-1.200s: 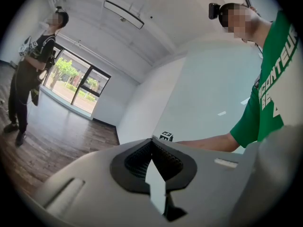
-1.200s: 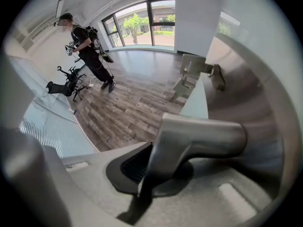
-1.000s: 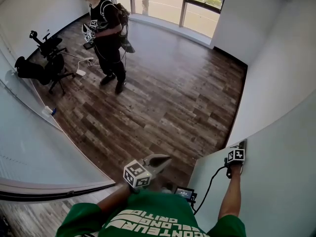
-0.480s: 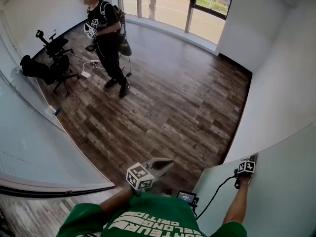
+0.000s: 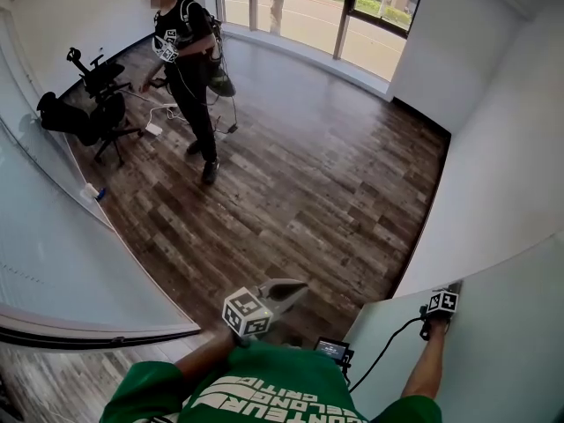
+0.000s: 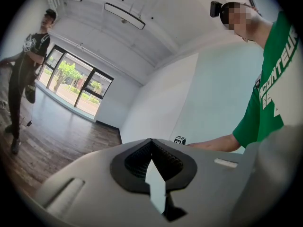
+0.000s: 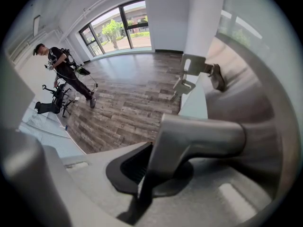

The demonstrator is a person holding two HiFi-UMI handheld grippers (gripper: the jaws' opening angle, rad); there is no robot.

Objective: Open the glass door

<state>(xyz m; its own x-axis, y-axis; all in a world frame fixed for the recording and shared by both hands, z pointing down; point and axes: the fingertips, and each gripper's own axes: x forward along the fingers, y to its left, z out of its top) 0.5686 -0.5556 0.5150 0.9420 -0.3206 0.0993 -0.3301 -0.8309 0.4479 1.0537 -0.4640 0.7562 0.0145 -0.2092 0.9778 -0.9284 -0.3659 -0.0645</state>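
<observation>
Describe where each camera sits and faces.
Head view: on the person's head, steeply down at the wood floor; shows green shirt, left gripper, right gripper.
Left gripper view: on that gripper, roughly level toward the white wall and windows; shows shut jaws, shirt, right forearm.
Right gripper view: on that gripper, at door handle and floor; shows its jaws.
Shared: all show the standing person.

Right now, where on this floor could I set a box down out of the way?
The wood floor is bare through the middle, between the standing person and the white wall on the right, up to the windows. The far left corner is crowded: office chair, power strip and that person.
</observation>
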